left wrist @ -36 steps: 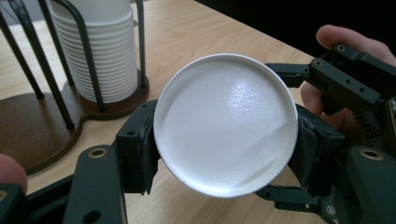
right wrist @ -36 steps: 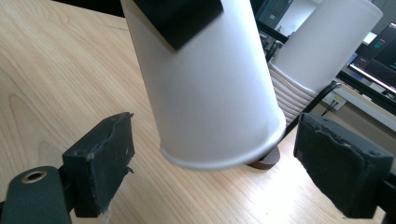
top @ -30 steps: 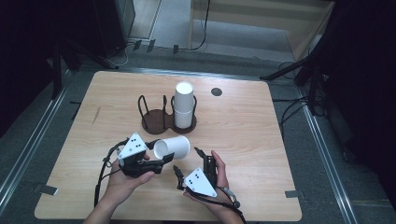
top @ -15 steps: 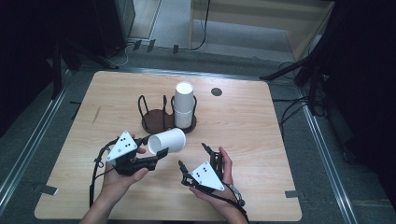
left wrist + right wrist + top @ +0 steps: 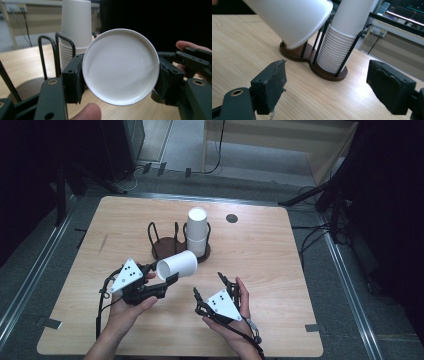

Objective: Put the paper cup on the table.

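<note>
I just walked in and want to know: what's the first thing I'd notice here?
The white paper cup held sideways in the left claw, above the wooden table. Behind it stands a tall stack of cups in a dark wire holder. The right claw waits open nearby.

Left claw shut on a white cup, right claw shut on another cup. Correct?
Not quite. The left claw is shut on the cup, but the right claw is open and holds nothing, as the right gripper view shows.
</note>
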Demonstrator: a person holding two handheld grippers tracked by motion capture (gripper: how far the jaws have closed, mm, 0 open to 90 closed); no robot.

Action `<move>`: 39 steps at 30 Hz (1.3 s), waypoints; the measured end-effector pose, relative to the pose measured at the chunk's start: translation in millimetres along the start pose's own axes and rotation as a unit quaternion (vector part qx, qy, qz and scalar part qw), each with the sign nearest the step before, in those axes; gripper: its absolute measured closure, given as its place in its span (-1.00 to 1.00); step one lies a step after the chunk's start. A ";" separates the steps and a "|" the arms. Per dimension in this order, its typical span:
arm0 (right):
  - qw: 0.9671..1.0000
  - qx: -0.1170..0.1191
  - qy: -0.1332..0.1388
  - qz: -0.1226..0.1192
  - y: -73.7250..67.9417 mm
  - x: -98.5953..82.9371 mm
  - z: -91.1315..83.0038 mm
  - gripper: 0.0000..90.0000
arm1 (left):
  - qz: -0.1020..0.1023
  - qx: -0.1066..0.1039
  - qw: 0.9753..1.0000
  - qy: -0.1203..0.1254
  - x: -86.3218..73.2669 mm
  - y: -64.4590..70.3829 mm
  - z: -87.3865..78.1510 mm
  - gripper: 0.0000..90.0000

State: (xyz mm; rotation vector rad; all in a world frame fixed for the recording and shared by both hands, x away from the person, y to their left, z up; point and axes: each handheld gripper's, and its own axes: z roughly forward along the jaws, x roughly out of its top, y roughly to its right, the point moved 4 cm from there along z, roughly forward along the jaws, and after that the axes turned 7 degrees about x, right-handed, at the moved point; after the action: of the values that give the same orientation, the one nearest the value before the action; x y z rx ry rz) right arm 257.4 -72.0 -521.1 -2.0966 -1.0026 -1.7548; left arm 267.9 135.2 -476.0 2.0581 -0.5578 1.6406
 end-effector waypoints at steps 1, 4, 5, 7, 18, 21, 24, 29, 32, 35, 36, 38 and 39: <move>1.000 -0.003 -0.004 0.006 0.7 -0.3 -0.4 -0.64 | -0.004 -0.003 1.000 0.002 0.1 -0.4 0.5 -0.23; 1.000 -0.006 0.002 0.026 3.8 1.3 -1.5 -0.64 | -0.016 -0.012 1.000 0.013 -0.2 -2.9 1.6 -0.23; 0.999 -0.006 0.004 0.035 5.1 2.0 -1.6 -0.63 | -0.021 -0.017 1.000 0.013 -0.6 -3.3 1.9 -0.23; 0.999 -0.004 0.002 0.043 6.6 1.6 -0.8 -0.57 | -0.022 -0.017 1.000 0.014 -1.9 -4.4 2.4 -0.23; 0.996 -0.011 0.000 0.093 8.8 1.0 -1.9 -0.59 | -0.055 -0.036 0.996 0.066 -8.6 -5.5 7.7 -0.23; 0.992 -0.013 -0.003 0.125 9.1 3.8 -5.2 -0.72 | -0.047 -0.030 0.996 0.070 -10.1 -5.6 8.8 -0.24; 0.988 -0.006 -0.016 0.153 6.6 5.5 -7.4 -0.82 | -0.042 -0.027 0.996 0.078 -10.1 -4.7 9.2 -0.24; 0.978 0.005 -0.014 0.208 2.6 10.1 -7.5 -0.93 | -0.035 -0.024 0.996 0.082 -12.2 -4.0 10.8 -0.23; 0.969 0.005 -0.002 0.248 5.0 15.4 -8.8 -0.97 | -0.034 -0.025 0.995 0.086 -11.6 -3.3 10.8 -0.23; 0.958 0.006 0.014 0.287 8.2 22.0 -11.7 -1.00 | -0.039 -0.028 0.995 0.091 -10.7 -2.3 11.4 -0.23; 0.954 0.007 0.019 0.298 8.4 23.9 -12.4 -1.00 | -0.040 -0.030 0.994 0.093 -10.5 -1.6 11.7 -0.23; 0.946 0.013 0.024 0.322 7.6 26.7 -12.8 -1.00 | -0.036 -0.029 0.994 0.095 -10.5 -0.2 12.2 -0.23; 0.943 0.014 0.025 0.331 7.2 27.7 -12.8 -1.00 | -0.034 -0.030 0.994 0.095 -10.5 0.6 12.2 -0.23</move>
State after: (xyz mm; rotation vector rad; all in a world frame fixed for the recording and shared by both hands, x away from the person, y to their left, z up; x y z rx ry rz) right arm 253.4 -74.9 -490.2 -2.0222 -0.2385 -1.4159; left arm 275.0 128.1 -488.5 1.8320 -0.4615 1.7351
